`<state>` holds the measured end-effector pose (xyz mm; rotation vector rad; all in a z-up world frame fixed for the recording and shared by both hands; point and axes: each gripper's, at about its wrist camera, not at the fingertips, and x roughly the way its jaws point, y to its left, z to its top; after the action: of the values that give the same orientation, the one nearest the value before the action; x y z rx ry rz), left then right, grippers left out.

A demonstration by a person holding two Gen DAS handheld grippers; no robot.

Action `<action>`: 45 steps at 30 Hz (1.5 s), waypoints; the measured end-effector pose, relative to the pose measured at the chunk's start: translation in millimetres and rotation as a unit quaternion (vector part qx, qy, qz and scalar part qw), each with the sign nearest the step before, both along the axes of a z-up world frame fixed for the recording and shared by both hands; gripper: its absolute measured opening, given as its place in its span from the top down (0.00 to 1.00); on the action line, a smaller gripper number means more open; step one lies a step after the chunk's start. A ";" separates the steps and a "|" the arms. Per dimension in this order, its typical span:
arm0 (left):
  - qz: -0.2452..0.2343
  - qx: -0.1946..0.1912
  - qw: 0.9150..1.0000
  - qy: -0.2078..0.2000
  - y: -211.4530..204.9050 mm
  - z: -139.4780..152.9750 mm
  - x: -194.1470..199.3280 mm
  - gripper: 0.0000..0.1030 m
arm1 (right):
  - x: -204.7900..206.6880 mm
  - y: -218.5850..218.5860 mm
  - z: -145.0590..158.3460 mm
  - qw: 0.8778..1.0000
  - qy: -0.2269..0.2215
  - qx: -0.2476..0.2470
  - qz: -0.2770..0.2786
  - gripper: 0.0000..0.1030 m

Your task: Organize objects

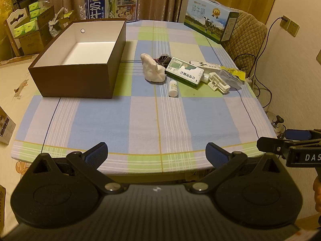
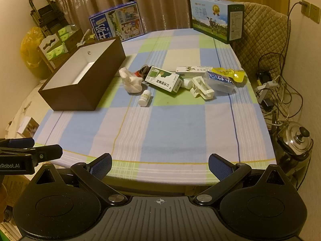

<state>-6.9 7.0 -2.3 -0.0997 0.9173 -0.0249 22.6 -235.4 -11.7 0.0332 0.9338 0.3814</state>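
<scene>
An empty brown box (image 1: 80,74) (image 2: 84,82) with a white inside stands at the table's left. Right of it lies a cluster: a crumpled white cloth (image 1: 152,68) (image 2: 131,81), a small white bottle (image 1: 173,88) (image 2: 144,98), a green-and-white carton (image 1: 185,72) (image 2: 164,79), a white plastic holder (image 1: 217,82) (image 2: 201,89), a clear pack (image 2: 219,81) and a yellow packet (image 1: 235,73) (image 2: 230,72). My left gripper (image 1: 156,154) and right gripper (image 2: 160,165) hang open over the table's near edge, far from the objects, nothing between their fingers.
The checked tablecloth (image 1: 160,116) covers the table. Two milk cartons (image 1: 112,4) (image 1: 212,18) stand at the back. A quilted chair (image 2: 258,32) is at the right, with cables and a metal kettle (image 2: 295,140) on the floor. Shelves with green packs (image 1: 30,20) are left.
</scene>
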 end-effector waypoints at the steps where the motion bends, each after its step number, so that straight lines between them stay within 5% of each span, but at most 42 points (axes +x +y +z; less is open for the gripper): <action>1: 0.000 0.000 1.000 0.000 -0.4 0.5 -0.2 0.01 | -0.1 -0.4 -0.1 1.000 0.000 0.000 0.000 0.02; 45: 0.001 -0.005 1.000 -0.001 -3.8 4.6 5.3 0.01 | 4.8 -1.7 2.3 1.000 -0.001 0.001 -0.001 0.02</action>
<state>-1.6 3.2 2.3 -0.1102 0.9159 -0.0284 27.4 -237.2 -9.4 0.0349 0.9312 0.3808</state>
